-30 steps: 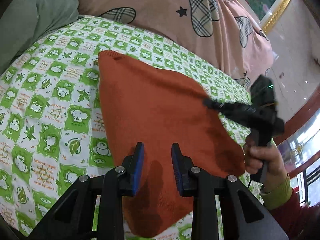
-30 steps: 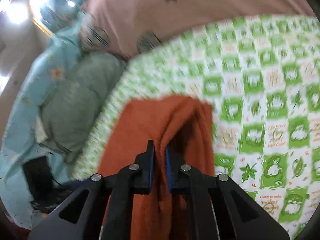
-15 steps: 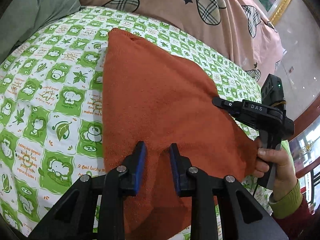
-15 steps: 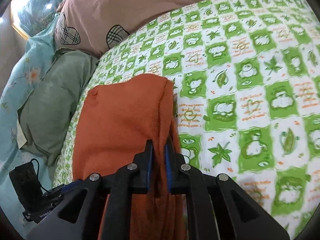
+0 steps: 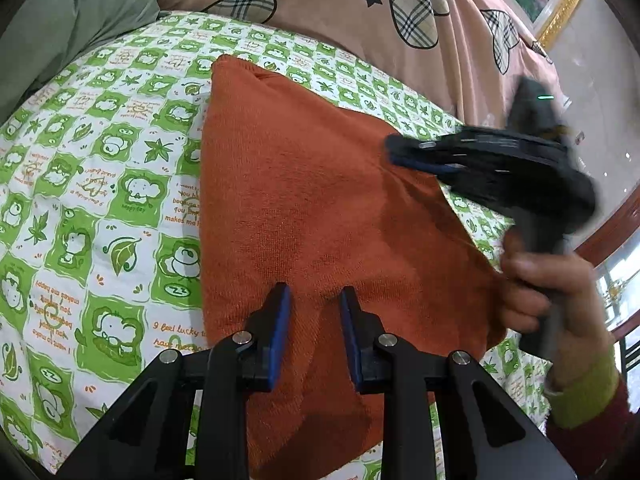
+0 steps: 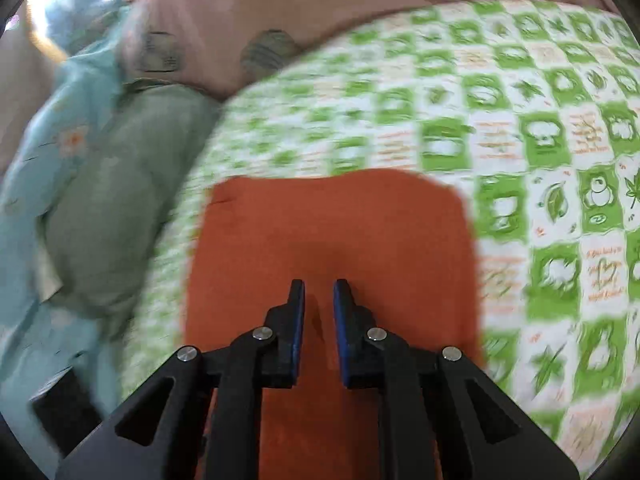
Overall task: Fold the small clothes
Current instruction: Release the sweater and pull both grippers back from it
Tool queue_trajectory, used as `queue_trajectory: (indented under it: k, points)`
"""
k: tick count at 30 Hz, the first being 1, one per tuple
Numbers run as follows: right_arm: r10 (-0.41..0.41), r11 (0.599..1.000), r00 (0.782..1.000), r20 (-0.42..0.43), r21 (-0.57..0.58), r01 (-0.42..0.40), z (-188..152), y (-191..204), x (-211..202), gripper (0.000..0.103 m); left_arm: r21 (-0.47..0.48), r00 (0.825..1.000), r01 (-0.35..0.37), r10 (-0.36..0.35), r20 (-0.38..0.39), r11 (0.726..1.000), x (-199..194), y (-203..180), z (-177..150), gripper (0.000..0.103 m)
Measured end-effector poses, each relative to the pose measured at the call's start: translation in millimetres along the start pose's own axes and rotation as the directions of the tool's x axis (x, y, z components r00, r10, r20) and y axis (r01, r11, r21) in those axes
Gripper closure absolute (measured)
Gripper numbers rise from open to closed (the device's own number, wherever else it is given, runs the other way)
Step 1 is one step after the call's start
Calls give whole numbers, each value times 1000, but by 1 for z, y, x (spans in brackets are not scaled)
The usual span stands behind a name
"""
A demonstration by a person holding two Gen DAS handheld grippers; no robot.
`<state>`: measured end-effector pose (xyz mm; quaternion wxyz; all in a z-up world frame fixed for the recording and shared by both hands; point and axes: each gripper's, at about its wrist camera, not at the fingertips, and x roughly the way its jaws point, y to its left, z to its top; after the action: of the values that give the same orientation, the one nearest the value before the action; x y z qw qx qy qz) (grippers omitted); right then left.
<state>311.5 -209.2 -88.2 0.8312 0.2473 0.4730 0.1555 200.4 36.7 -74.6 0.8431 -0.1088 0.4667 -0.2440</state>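
**Fold laid, both grippers empty**

Your folded orange garment lies flat at frame centre on the green checked bedcover. Left gripper rests unclenched at its near edge, probably steadying it. Right gripper hovers above, jaws slightly apart, holding nothing.

Orange-rust knit garment, small, folded over into a flat panel with rounded corners. Lies spread on the green-and-white checked bed cover, far end toward the pink pillow edge of the bed, near end toward the bed's front edge. Fine ribbed texture; slight crease along one side.
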Motion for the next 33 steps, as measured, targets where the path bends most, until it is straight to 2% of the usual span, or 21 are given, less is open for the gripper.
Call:
queue_trajectory:
  k: [1,4,6,8,11,14,17,20,22,24,25,27,33]
  points:
    - [-16,1000,1000,15,25,16,1,-9,3,103,1,1000,5,-5,1,1000,1,0,0,78]
    - [7,994,999,48,110,-13,0,-30,2,103,15,1000,2,-2,1,1000,4,-3,-1,78]
    - [-42,997,997,63,73,38,-2,-23,-1,103,25,1000,-17,17,0,1000,6,-7,0,77]
    - [-81,996,994,78,42,78,-5,-19,-5,103,17,1000,-6,6,0,1000,2,-8,2,77]
    - [-50,996,996,75,78,44,-6,-25,-9,103,-18,999,33,-33,4,999,-7,-4,2,77]
    - [-37,998,995,95,57,32,-10,-17,-28,98,-23,1000,15,-15,10,1000,-19,-2,-3,77]
    - [31,999,992,120,19,-34,-33,-3,-62,98,-14,999,26,-26,27,1000,-34,-5,-11,77]
    - [75,997,992,97,-37,-72,-67,11,-83,98,6,999,29,-29,34,1000,-43,-8,-20,77]
    - [47,997,996,77,-57,-43,-85,11,-84,98,20,999,38,-38,28,999,-45,-10,-28,77]
    - [-36,998,998,49,-43,38,-94,-3,-72,100,41,1000,3,-4,8,999,-40,-11,-35,77]
    - [-23,1000,999,43,-6,23,-97,-15,-68,103,46,1000,-10,10,-4,999,-36,-11,-38,77]
    - [25,998,998,52,61,-28,-99,-32,-65,103,53,1000,-18,19,-13,998,-29,-11,-41,77]
    - [30,999,997,77,24,-32,-106,-12,-93,99,80,998,-55,56,-6,995,-31,-17,-48,77]
